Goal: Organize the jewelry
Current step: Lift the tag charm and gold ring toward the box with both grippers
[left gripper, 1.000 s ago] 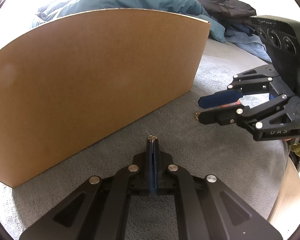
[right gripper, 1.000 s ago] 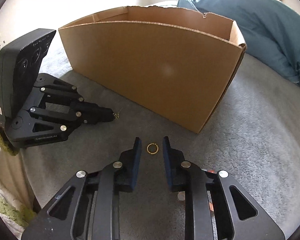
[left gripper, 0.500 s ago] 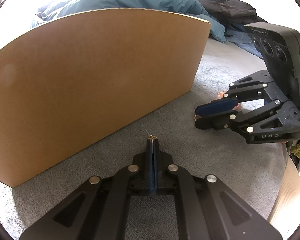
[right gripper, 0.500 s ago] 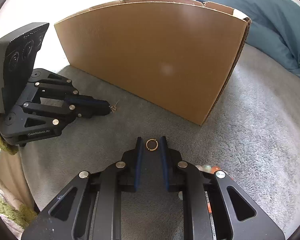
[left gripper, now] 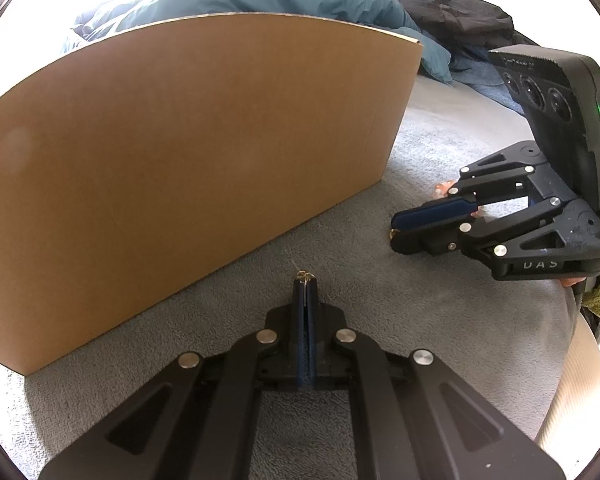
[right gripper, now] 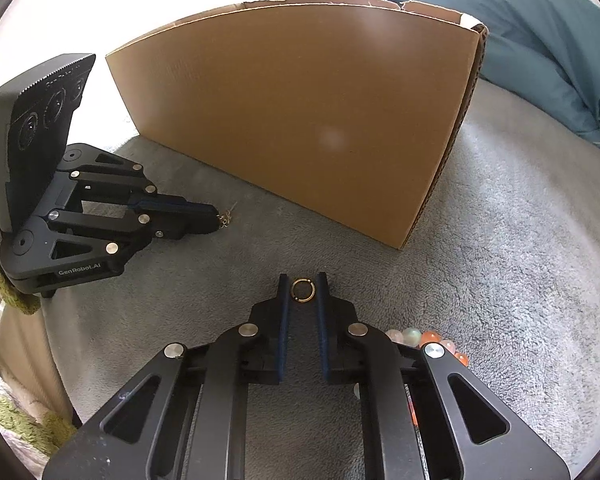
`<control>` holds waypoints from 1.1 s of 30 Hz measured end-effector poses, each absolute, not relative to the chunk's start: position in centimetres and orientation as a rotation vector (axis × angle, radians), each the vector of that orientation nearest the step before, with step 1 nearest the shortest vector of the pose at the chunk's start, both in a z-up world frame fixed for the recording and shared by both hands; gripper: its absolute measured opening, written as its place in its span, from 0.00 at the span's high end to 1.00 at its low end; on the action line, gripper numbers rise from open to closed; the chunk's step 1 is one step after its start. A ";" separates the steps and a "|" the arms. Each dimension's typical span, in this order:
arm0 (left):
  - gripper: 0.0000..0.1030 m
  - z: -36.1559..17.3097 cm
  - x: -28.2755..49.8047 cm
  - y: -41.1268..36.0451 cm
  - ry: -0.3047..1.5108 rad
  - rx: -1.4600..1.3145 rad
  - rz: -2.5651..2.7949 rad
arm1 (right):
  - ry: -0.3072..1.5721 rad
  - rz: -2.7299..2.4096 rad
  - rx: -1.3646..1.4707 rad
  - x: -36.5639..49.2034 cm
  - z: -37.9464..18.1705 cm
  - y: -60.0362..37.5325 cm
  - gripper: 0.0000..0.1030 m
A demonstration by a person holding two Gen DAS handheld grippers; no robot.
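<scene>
My left gripper (left gripper: 305, 280) is shut on a small gold chain piece (left gripper: 303, 277) that sticks out at the fingertips; it also shows in the right wrist view (right gripper: 216, 218) with the chain (right gripper: 224, 219) dangling. My right gripper (right gripper: 302, 280) has its fingers closed in on a gold ring (right gripper: 302, 290), which sits between the tips just above the grey blanket. In the left wrist view the right gripper (left gripper: 396, 228) is at the right with the ring's edge (left gripper: 392, 233) at its tips. A tall cardboard box (right gripper: 300, 120) stands behind both.
A string of pink, orange and pale beads (right gripper: 420, 338) lies on the grey blanket (right gripper: 500, 320) under my right gripper. A teal duvet (right gripper: 540, 40) and dark clothes (left gripper: 460, 12) lie beyond the box (left gripper: 180, 152).
My right gripper moved forward over the gold ring and its fingers closed in from wide open to touching the ring. My left gripper stayed still and shut on the chain.
</scene>
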State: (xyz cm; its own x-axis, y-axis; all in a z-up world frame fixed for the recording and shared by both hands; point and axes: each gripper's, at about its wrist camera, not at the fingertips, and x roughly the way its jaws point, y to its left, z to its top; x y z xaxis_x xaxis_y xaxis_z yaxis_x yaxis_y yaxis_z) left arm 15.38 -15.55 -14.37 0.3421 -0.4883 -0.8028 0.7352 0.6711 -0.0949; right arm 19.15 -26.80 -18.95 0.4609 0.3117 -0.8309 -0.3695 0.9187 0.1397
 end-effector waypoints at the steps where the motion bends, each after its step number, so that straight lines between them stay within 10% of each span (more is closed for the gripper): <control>1: 0.99 -14.4 15.4 -15.5 0.921 0.308 -0.811 | 1.008 0.419 -0.063 19.1 -18.9 -26.8 0.90; 33: 0.99 -11.4 14.3 -13.8 0.832 0.363 -0.783 | 0.908 0.382 -0.003 17.2 -15.4 -28.3 0.90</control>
